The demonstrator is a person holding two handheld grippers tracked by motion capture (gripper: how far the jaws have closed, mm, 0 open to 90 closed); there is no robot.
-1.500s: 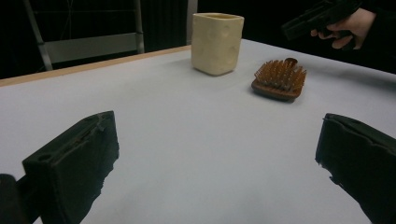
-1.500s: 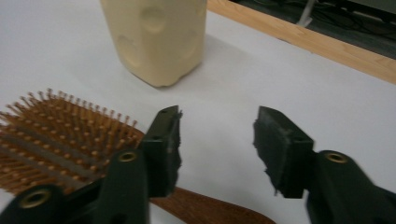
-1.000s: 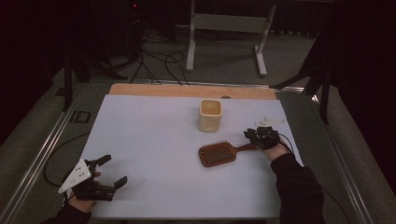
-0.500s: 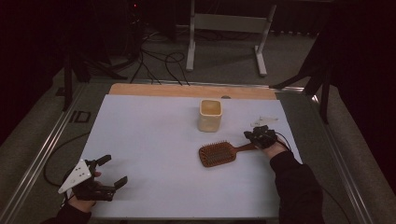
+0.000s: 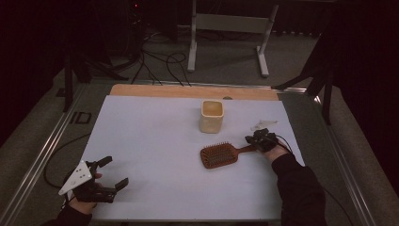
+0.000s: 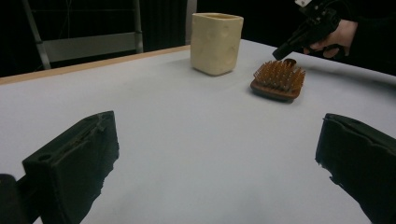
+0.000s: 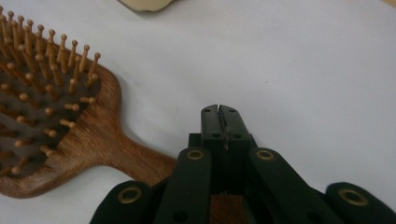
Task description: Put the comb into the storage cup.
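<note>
Two grippers at the near edge of the white worktop. Left gripper sits at the near left corner, held in a hand, grey three-cornered plate on top, jaws spread wide with nothing between them; in the left gripper view both black jaws stand far apart over bare white surface. Right gripper is at the near right, held by a hand with a dark sleeve behind it. In the right gripper view its jaws are pressed together tip to tip and sit over the handle of the wooden hairbrush; the handle passes under the jaw linkage, and whether the jaws actually pinch it or just rest above it cannot be told.

Hairbrush lies flat, bristles up, head pointing away from the right gripper toward the left gripper's side, handle end at the right gripper. From the left gripper it is well ahead and to the right.

Farther out, just beyond the brush head, a cream square cup stands upright, apart from the brush; in the left gripper view it is ahead, centre. Beyond the worktop's far wooden edge: floor cables and a grey metal stand.
</note>
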